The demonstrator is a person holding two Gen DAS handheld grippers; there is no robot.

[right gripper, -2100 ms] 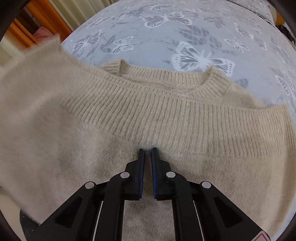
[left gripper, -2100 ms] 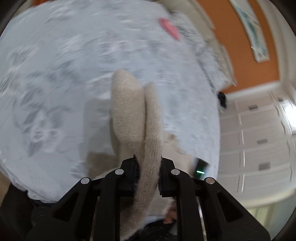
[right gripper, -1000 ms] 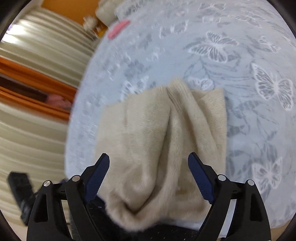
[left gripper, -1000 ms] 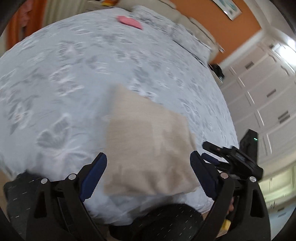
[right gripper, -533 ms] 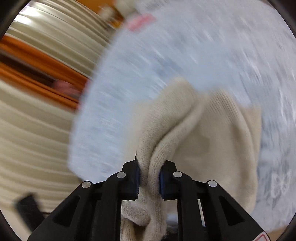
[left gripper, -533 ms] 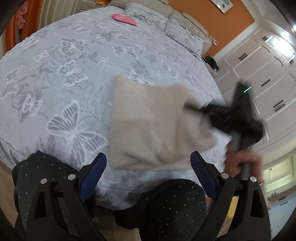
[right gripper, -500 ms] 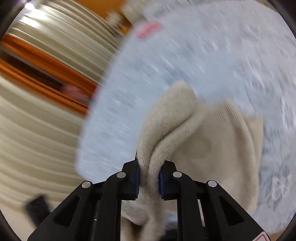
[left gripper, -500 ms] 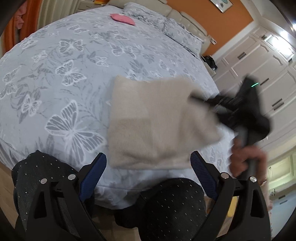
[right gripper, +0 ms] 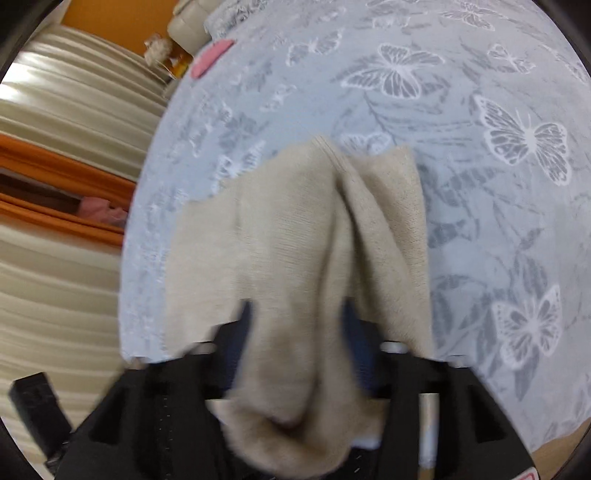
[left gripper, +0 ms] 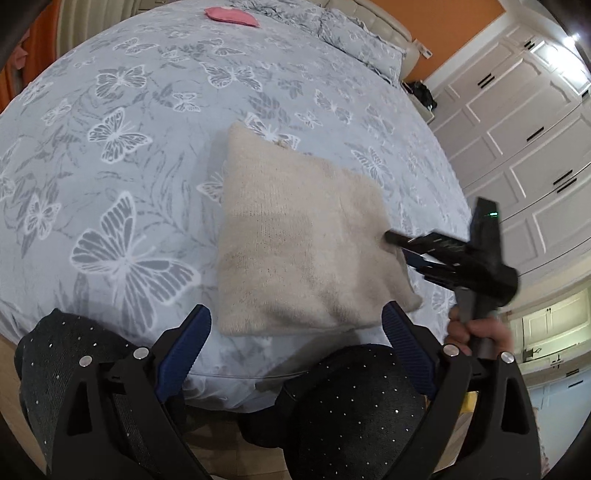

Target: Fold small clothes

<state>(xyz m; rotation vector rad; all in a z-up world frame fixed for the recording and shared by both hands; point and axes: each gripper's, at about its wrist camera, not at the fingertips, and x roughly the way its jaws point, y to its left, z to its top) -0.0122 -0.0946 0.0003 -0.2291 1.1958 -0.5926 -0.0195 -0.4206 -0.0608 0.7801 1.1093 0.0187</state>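
On butterfly bedspread (left gripper: 122, 155) near its front edge, folded beige sweater (left gripper: 295, 240) lies square; right gripper (right gripper: 295, 332) jaws just opening off its side fold, left gripper (left gripper: 295, 339) wide, empty; next smooth or set aside

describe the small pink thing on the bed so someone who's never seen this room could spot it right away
Start at the big bed with the grey butterfly-print bedspread. Go past the folded beige sweater near the front edge to the far end, short of the matching pillows. The flat pink item lies there alone, the only bright colour on the spread; what it is cannot be told.
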